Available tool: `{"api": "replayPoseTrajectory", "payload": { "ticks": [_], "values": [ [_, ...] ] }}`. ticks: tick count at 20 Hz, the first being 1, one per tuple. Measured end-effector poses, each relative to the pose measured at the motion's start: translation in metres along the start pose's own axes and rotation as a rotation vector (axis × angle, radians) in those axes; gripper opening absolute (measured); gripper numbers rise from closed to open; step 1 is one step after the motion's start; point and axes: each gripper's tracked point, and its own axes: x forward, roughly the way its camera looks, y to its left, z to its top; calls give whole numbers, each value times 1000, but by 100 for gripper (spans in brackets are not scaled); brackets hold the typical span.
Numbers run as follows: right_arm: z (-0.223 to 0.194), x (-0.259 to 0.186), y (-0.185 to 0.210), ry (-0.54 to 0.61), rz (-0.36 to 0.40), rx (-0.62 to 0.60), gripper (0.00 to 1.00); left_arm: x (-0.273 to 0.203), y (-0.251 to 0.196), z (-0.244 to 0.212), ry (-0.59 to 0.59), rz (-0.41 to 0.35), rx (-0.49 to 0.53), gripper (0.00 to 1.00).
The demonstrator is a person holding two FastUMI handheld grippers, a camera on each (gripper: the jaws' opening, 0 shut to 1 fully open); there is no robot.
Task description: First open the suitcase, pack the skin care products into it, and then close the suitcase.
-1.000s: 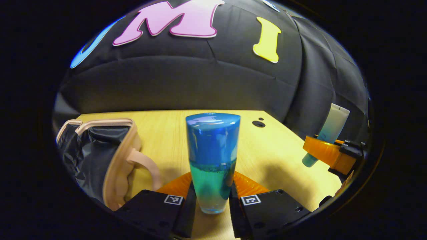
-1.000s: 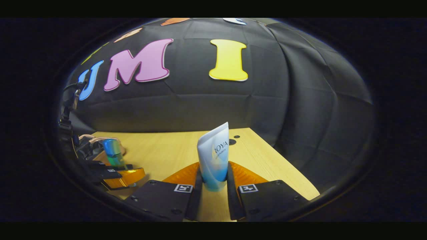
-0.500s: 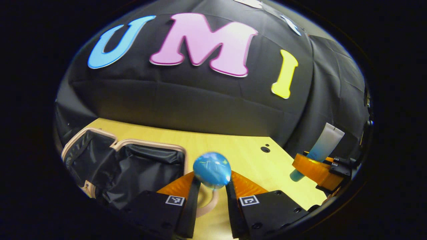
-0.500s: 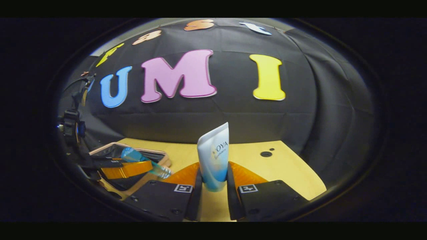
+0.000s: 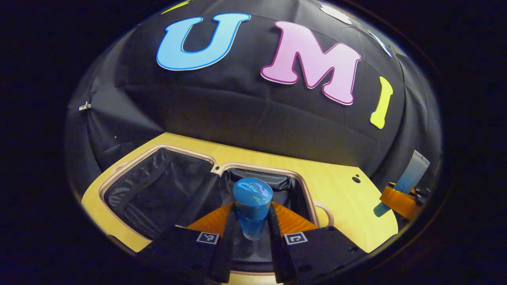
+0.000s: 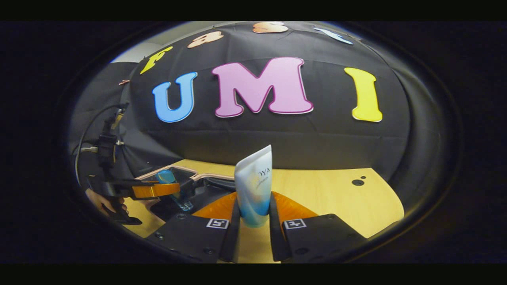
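The left gripper (image 5: 251,225) clamps a blue bottle (image 5: 252,204) between both fingers, cap end toward the camera, and holds it over the open suitcase (image 5: 166,194), above the right-hand of its two dark-lined halves. The suitcase lies flat on a pale wooden table (image 5: 336,194), its pinkish rim spread wide and a handle (image 5: 325,211) showing on its right side.

The right gripper (image 6: 253,221) grips a white-and-blue tube (image 6: 254,186) upright, crimped end up, both fingers pressed on its lower part, above bare tabletop to the right of the suitcase. In the left gripper view this gripper (image 5: 400,196) and its tube (image 5: 404,182) appear at the far right edge, beyond the table's corner.

In the right gripper view the left gripper (image 6: 156,190) hangs at the left with the bottle (image 6: 174,190) tilted down over the suitcase (image 6: 206,186); whether the bottle's base touches the lining is hard to tell. A hand (image 6: 103,201) holds that gripper low at the edge.
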Motion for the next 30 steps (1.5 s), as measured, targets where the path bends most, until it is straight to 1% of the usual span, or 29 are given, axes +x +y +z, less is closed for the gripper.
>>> {"api": "replayPoseTrajectory", "payload": {
  "ticks": [3,4,5,6,7,8,9,10,11,12,13,14,16,18,19,20,22,23,24,25,26,27,29,30],
  "values": [
    [-7,2,17,20,29,8,35,13,16,-17,96,6,52,45],
    [-10,3,21,24,37,10,29,17,16,-21,117,12,70,45],
    [-11,5,24,30,46,14,35,24,16,-24,143,13,92,41],
    [-14,7,27,39,53,15,41,30,17,-26,166,15,101,45],
    [-17,11,30,51,61,16,35,37,13,-20,156,7,110,42],
    [-19,13,31,58,69,20,35,46,8,-16,166,1,107,46],
    [-20,16,32,65,76,23,29,56,1,-14,183,-4,106,45],
    [-21,18,33,71,82,27,29,69,-6,-10,190,-5,113,45],
    [-24,20,33,82,90,33,35,79,-9,-7,207,-2,128,42],
    [-26,23,33,93,93,39,35,86,-8,-8,226,3,143,45],
    [-28,26,32,101,94,47,30,96,-10,-7,245,4,153,45],
    [-28,28,30,105,92,55,35,105,-11,-10,270,7,162,48],
    [-30,32,24,107,82,65,35,120,-10,-24,330,10,173,41],
    [-33,37,22,120,82,80,35,127,-5,-43,391,17,158,48],
    [-37,40,22,136,83,85,35,125,-2,-51,413,25,135,48],
    [-39,44,24,149,86,91,35,124,1,-58,428,35,107,42],
    [-40,53,32,167,97,99,35,117,8,-68,437,55,39,49],
    [-42,58,38,171,104,99,29,114,13,-65,416,58,18,49],
    [-42,62,44,180,111,100,35,110,18,-64,404,64,9,47],
    [-44,66,50,191,119,112,41,104,21,-54,379,70,19,49],
    [-46,70,55,204,124,130,29,97,23,-42,347,65,35,50],
    [-47,74,61,221,127,145,31,85,29,-24,307,83,58,61],
    [-58,81,71,274,125,137,35,58,40,17,175,101,86,82],
    [-66,84,78,315,127,127,29,42,47,36,114,118,100,85]
  ]
}}
